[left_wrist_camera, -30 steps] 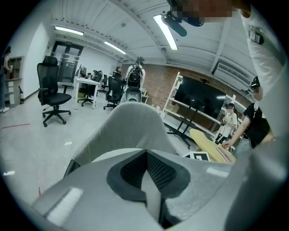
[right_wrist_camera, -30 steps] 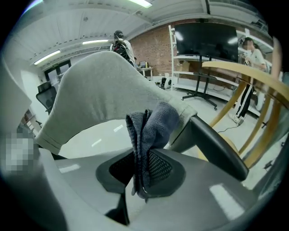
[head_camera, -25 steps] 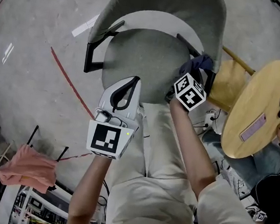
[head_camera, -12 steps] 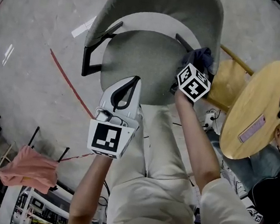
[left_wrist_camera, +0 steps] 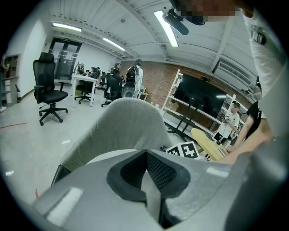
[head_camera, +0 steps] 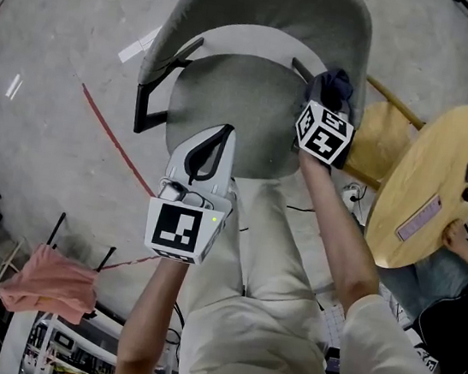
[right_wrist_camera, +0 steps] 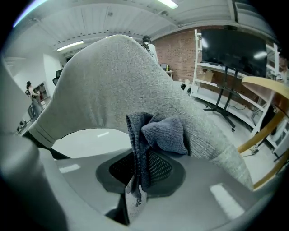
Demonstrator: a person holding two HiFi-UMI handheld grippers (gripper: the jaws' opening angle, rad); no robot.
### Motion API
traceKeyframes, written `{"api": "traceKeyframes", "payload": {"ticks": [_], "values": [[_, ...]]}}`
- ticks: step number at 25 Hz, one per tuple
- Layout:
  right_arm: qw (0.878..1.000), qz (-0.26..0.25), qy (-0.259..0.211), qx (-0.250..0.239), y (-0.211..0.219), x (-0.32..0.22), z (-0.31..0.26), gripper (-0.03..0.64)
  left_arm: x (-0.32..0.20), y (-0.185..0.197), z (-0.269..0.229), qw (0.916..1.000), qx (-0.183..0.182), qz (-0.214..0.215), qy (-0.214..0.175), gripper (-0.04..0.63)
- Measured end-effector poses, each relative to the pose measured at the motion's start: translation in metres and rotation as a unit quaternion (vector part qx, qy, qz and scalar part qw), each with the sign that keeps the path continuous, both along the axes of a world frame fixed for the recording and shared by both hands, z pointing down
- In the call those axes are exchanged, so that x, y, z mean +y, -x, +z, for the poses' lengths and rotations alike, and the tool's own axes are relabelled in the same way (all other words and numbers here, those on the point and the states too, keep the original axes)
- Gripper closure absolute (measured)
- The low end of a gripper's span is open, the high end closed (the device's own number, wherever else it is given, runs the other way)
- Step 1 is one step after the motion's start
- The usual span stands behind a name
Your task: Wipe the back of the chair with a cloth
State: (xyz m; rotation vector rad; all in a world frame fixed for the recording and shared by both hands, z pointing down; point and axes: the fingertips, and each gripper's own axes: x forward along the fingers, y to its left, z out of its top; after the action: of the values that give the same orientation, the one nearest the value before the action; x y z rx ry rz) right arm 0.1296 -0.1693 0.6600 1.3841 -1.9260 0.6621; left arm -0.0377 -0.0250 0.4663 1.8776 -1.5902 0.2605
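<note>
My right tongs [head_camera: 331, 90] were clamped on a dark blue-grey cloth [right_wrist_camera: 159, 134]. The fabric was pinched between the two jaws, with the rest bunched in a loose wad above them. The wad lay against the grey upholstered back [right_wrist_camera: 113, 76] of the chair [head_camera: 266, 22], low on its right-hand side, close to where the black arm support met the shell. From above, the cloth showed as a dark lump just past my marker cube, over the right rear edge of the seat [head_camera: 230, 95].

My left tongs [head_camera: 216, 140] hung over my lap, just short of the seat's front edge, and pointed toward the chair. Their jaws stood together with nothing between them. In the left gripper view the chair's back rose straight ahead, beyond the closed tips.

The chair stood on a pale floor [head_camera: 55, 44] crossed by a thin red line [head_camera: 113, 137]. To its right a round wooden tabletop [head_camera: 434, 180] stood close by, and a piece of pink fabric [head_camera: 46, 281] lay off to my lower left.
</note>
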Motion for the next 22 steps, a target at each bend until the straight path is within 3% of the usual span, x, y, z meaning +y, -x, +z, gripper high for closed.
{"api": "traceKeyframes", "payload": {"ticks": [15,22], "values": [[0.996,-0.091,-0.009,-0.01,0.056,-0.026,0.003,0.543,-0.013,0.006,0.001,1.0,0.006,-0.001,-0.002,0.594],[0.988,-0.154,-0.017,-0.018,0.092,-0.031,0.001,0.543,-0.014,0.01,0.003,1.0,0.005,-0.009,-0.001,0.594]]}}
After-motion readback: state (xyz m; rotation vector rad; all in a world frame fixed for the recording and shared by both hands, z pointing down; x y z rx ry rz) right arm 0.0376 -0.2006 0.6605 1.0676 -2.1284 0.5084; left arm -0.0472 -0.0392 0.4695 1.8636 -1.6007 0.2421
